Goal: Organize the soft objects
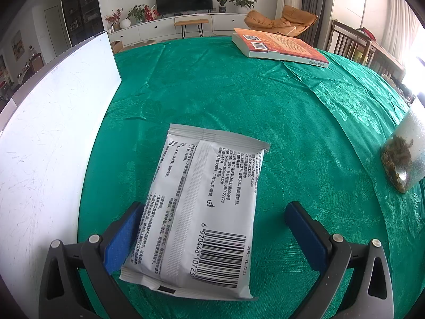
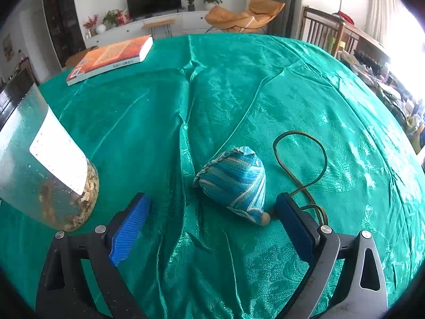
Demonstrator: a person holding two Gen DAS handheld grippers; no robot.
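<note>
A white soft pack of wipes [image 1: 204, 207] with black print and a barcode lies flat on the green tablecloth. My left gripper [image 1: 215, 212] is open and straddles the pack's near half; its left pad touches the pack's edge, the right pad stands apart. A blue striped fabric pouch [image 2: 236, 180] with a dark cord loop [image 2: 300, 156] lies on the cloth. My right gripper [image 2: 215, 207] is open, with the pouch between its fingers, closer to the right pad.
A white board [image 1: 53, 138] stands along the table's left side. An orange book [image 1: 279, 45] [image 2: 111, 55] lies at the far edge. A clear bag of dried bits [image 1: 401, 156] [image 2: 50, 170] lies between the two grippers. Wooden chairs [image 2: 326, 32] stand at the right.
</note>
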